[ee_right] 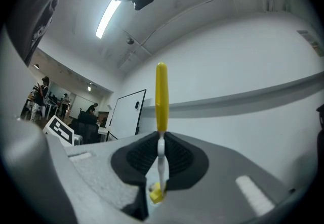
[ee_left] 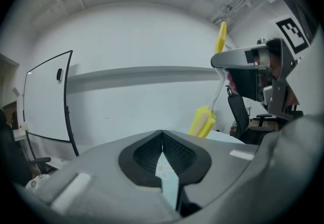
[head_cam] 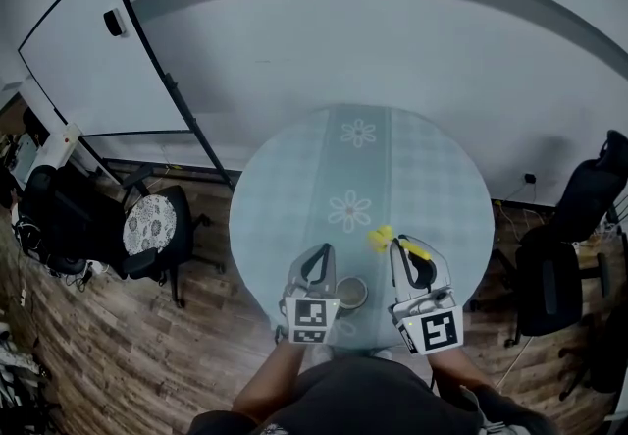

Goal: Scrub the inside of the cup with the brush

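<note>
The left gripper (ee_left: 162, 134) is seen with its jaws pressed together and nothing caught between them. The brush (ee_right: 161, 94) is clamped by its thin white stem between the jaws of the right gripper (ee_right: 161, 139), with the yellow handle standing above them and the yellow head hung below. The cup (head_cam: 351, 293) is set on the round table (head_cam: 432, 178) just to the right of the left jaws, between the two grippers, and a whiteboard (head_cam: 98, 60) is seen farther off.
</note>
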Action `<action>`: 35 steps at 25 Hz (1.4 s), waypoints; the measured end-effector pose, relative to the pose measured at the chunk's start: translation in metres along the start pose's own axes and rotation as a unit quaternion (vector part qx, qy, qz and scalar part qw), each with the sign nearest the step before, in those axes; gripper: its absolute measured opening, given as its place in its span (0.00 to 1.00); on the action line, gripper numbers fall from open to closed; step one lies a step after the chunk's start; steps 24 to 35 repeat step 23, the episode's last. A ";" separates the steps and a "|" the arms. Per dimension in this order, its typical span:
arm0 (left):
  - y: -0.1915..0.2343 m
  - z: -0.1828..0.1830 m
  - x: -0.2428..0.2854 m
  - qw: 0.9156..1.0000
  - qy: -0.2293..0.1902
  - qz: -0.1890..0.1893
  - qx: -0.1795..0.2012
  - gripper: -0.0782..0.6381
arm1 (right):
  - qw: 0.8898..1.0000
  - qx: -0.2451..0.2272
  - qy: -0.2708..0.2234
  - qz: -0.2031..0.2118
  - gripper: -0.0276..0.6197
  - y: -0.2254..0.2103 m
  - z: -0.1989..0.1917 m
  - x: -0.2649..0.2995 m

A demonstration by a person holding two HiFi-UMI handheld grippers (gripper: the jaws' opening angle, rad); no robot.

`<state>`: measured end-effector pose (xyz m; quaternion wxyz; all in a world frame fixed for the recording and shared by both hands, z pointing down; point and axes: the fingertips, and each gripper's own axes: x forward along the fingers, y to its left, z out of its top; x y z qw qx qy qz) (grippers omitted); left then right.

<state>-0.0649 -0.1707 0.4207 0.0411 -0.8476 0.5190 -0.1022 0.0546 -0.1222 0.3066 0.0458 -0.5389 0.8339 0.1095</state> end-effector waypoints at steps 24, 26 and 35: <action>0.026 0.003 -0.008 0.999 -0.022 0.024 -0.038 0.12 | 0.999 0.011 0.040 -0.010 0.09 -0.002 -0.041 0.005; 0.026 0.003 -0.008 0.999 -0.022 0.024 -0.038 0.12 | 0.999 0.011 0.040 -0.010 0.09 -0.002 -0.041 0.005; 0.026 0.003 -0.008 0.999 -0.022 0.024 -0.038 0.12 | 0.999 0.011 0.040 -0.010 0.09 -0.002 -0.041 0.005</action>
